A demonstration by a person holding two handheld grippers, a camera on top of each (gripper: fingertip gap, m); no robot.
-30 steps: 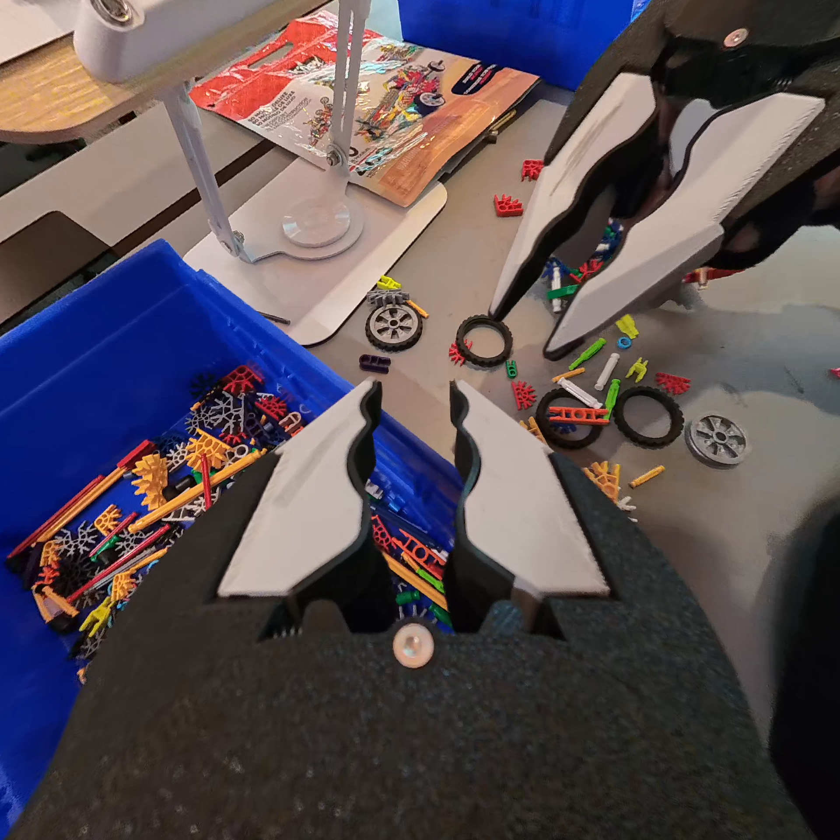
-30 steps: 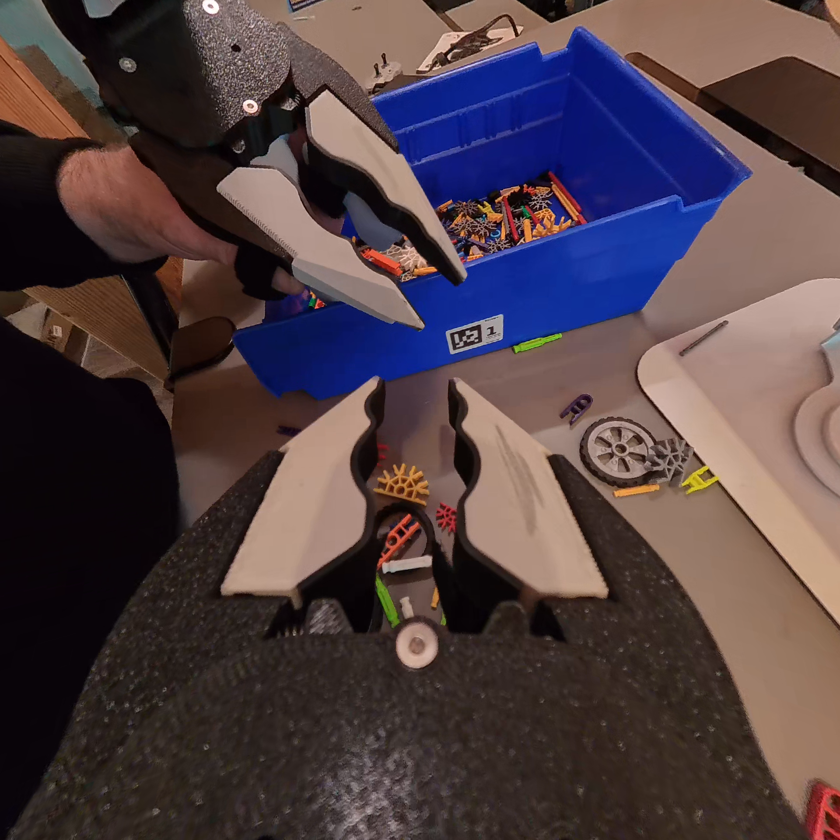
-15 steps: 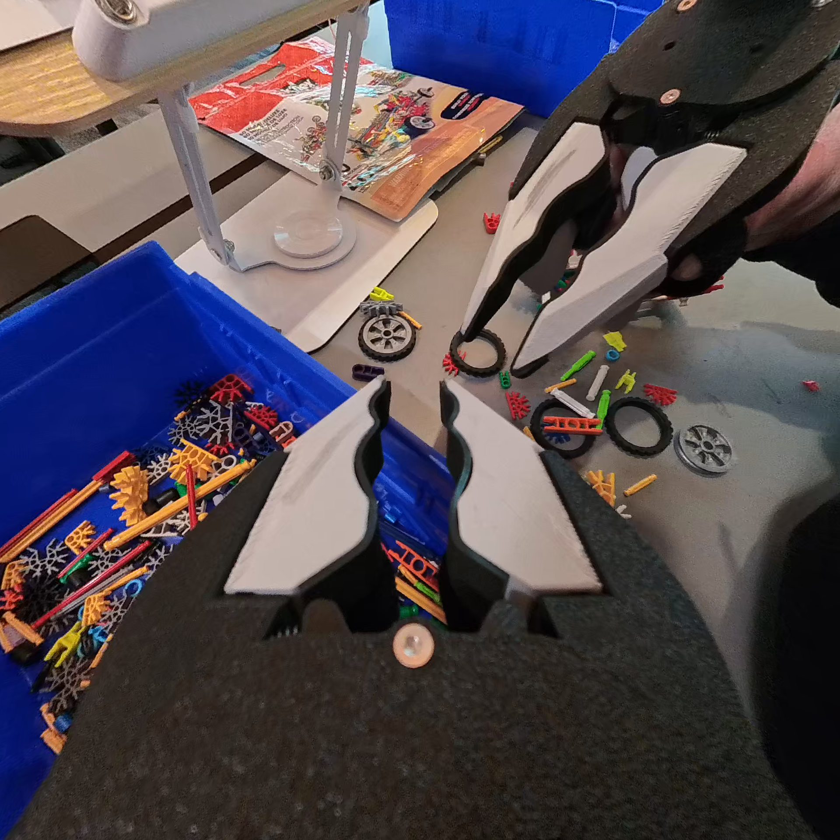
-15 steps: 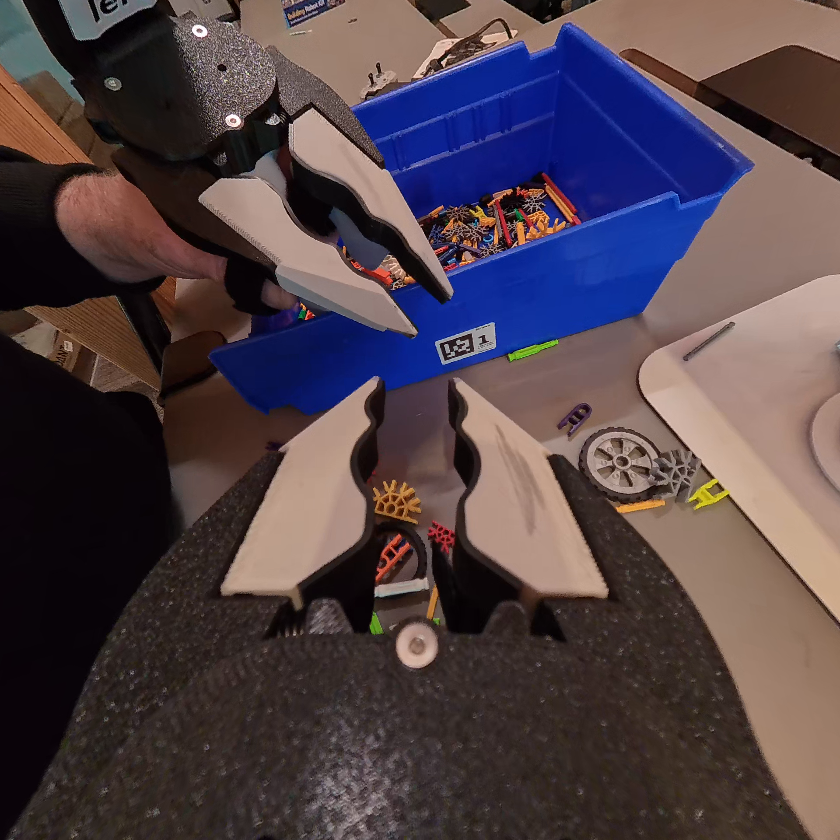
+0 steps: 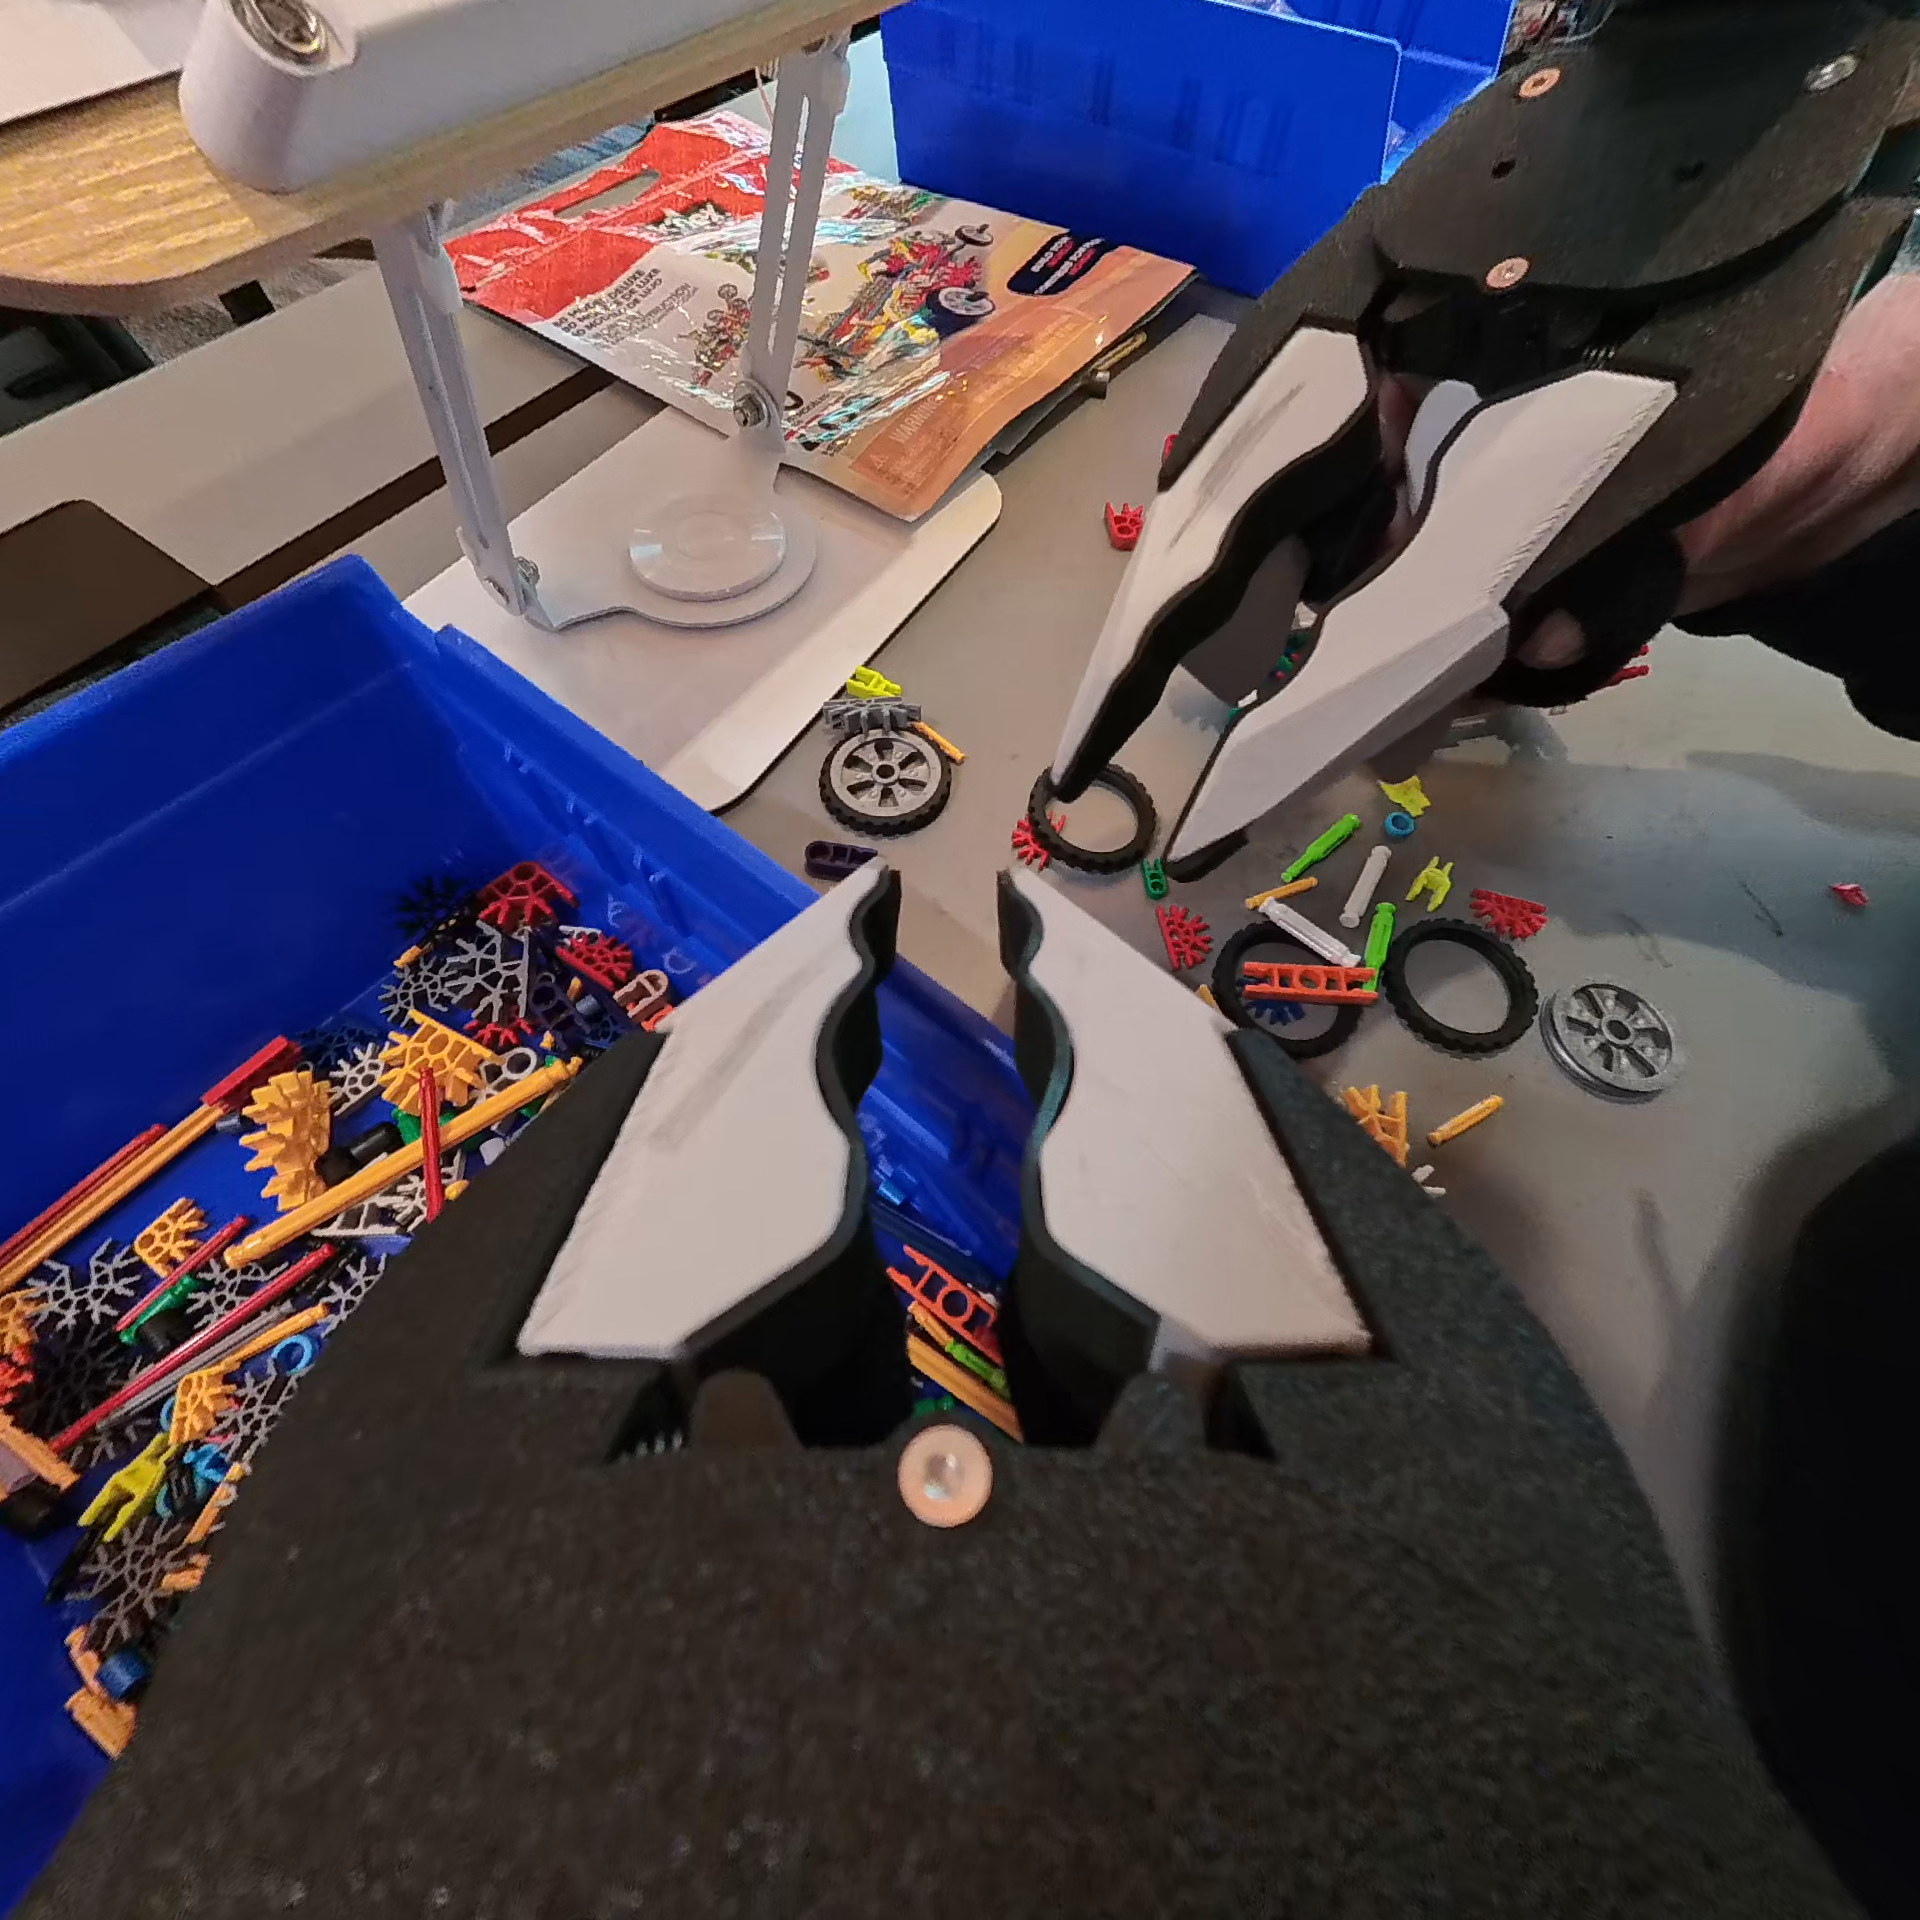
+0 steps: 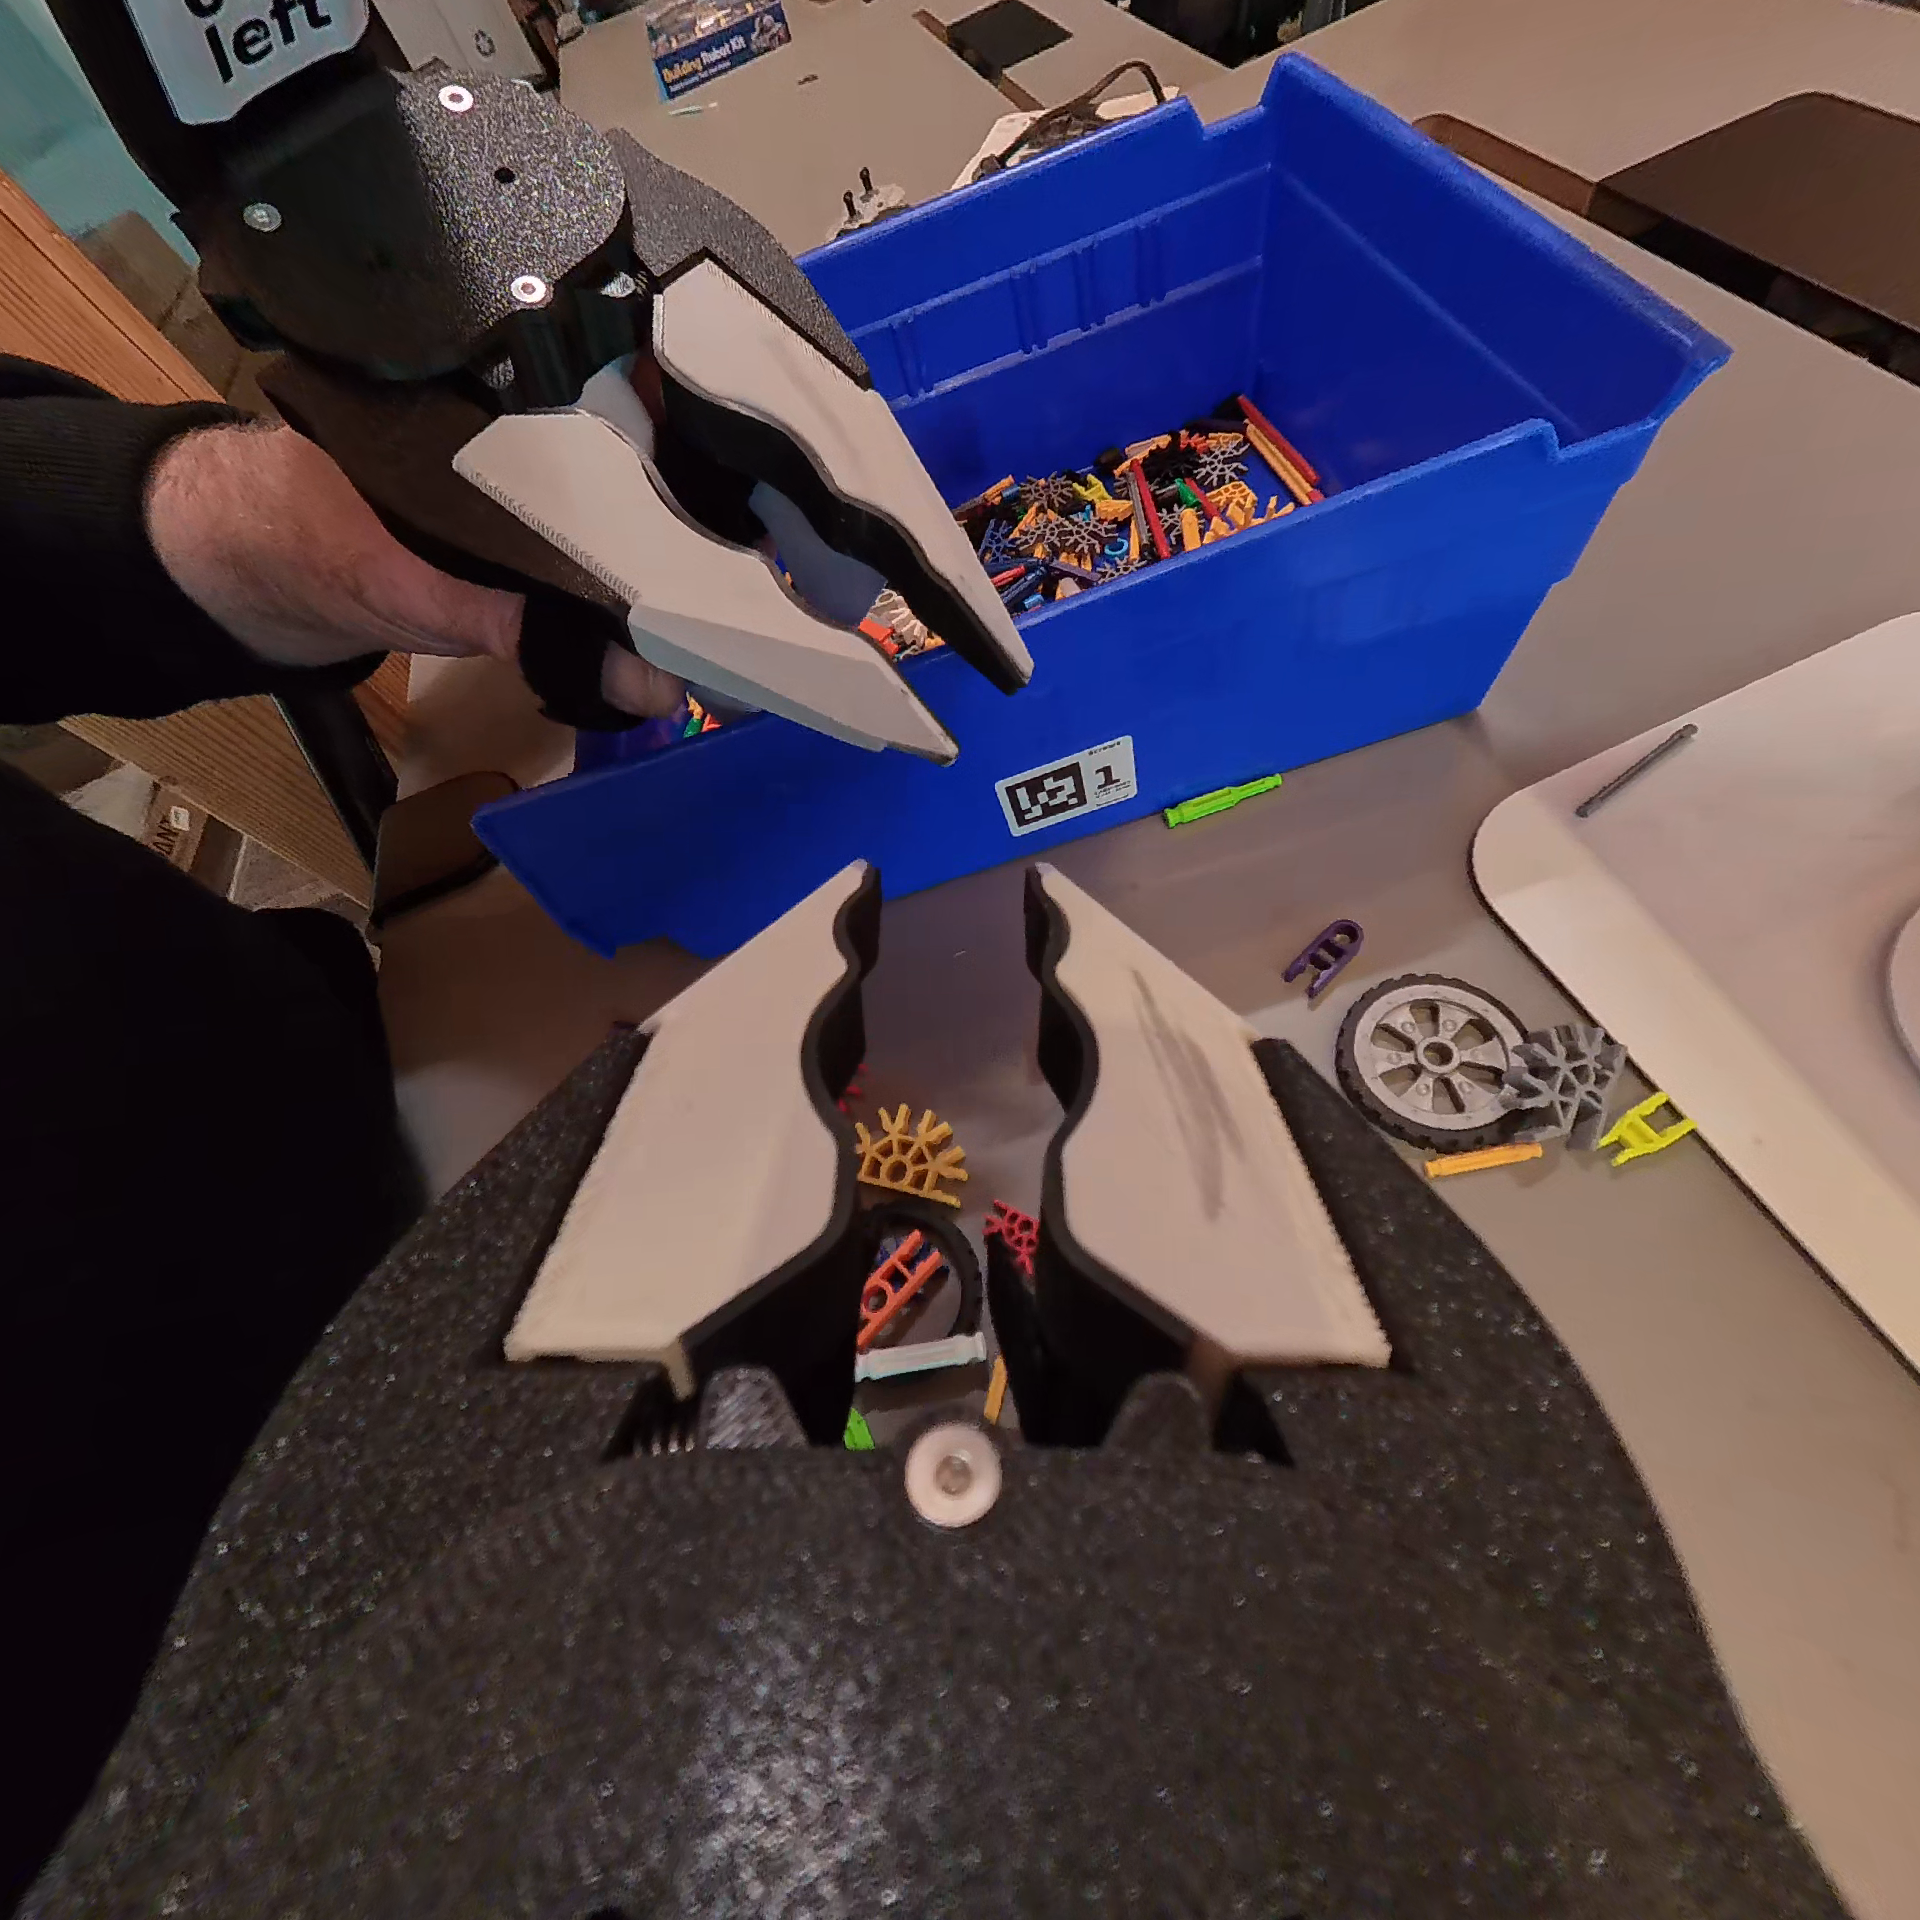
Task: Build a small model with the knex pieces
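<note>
Left claw (image 5: pixel 940 883): I am holding it in the air over the near corner of the blue plastic bin (image 5: pixel 260 727). Its jaws are standing apart by a moderate gap and are gripping nothing. The right wrist view is showing the same claw (image 6: pixel 977 717) with its tips above the bin's front wall (image 6: pixel 1247 675), clear of it.

Right claw (image 6: pixel 951 878): I am holding it low over the grey worktop (image 5: pixel 1662 1195), jaws parted and empty. From the left wrist view, this claw (image 5: pixel 1127 826) is straddling the rim of a loose black rubber tyre ring (image 5: pixel 1101 864), with one tip inside the ring and the other outside. I cannot tell whether either tip is touching it, and the claw's own view is not showing that ring.

Bin contents: a dense heap of coloured plastic rods and snowflake-shaped connectors is lying on the floor of the bin.

Worktop: many pieces are lying loose outside the bin.
- A grey spoked wheel in a black tyre (image 5: pixel 883 774) is lying beside the white flat stand base (image 5: pixel 727 623).
- A purple clip (image 5: pixel 836 857) is lying just beside the bin.
- A second tyre ring is carrying an orange ladder-shaped piece (image 5: pixel 1304 982).
- A yellow fan-shaped connector (image 6: pixel 909 1153) is showing between my right claw's fingers.
- A green rod (image 6: pixel 1221 800) is lying against the foot of the bin's front wall.
</note>
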